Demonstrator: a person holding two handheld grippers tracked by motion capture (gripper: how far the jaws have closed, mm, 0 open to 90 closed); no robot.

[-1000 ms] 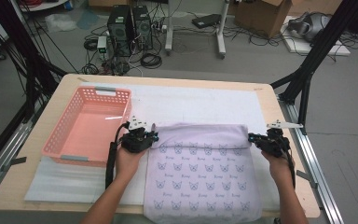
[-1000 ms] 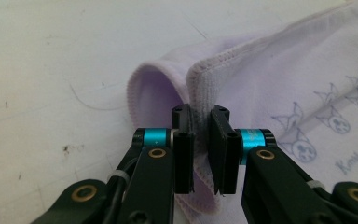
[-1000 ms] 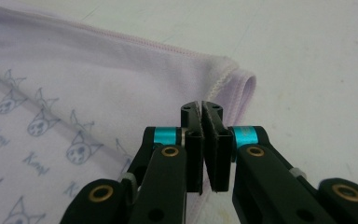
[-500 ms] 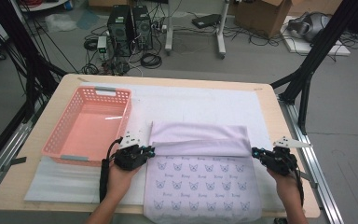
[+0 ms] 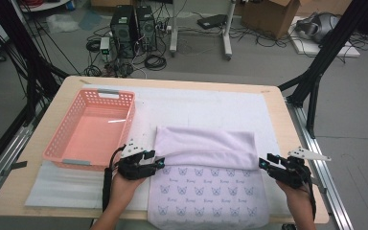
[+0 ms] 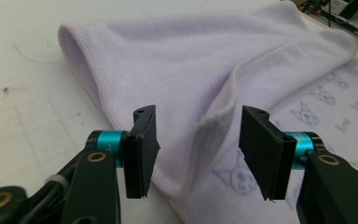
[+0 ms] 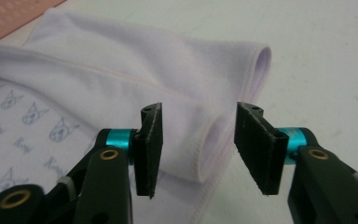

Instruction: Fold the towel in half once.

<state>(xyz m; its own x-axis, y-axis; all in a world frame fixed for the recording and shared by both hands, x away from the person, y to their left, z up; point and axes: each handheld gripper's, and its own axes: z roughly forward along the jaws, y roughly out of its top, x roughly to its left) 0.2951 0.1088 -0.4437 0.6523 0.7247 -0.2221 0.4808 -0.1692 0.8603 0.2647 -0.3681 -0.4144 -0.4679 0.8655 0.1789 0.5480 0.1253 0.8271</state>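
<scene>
White matting covers the table (image 5: 38, 201), with a pink basket (image 5: 92, 128) at ten o'clock. At eight o'clock the left gripper (image 5: 159, 163) has just been opening, jaws released around the lilac towel (image 5: 206, 191)'s folded hem. At four o'clock the right gripper (image 5: 264, 164) likewise. Unpinned, the rolled fold may spring back open.

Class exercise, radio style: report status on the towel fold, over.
Left gripper and right gripper: jaws just opened, hem edge between them, pads off it. Lilac towel: far edge folded back toward the person over the printed half. Pink basket left of it, apart.
</scene>
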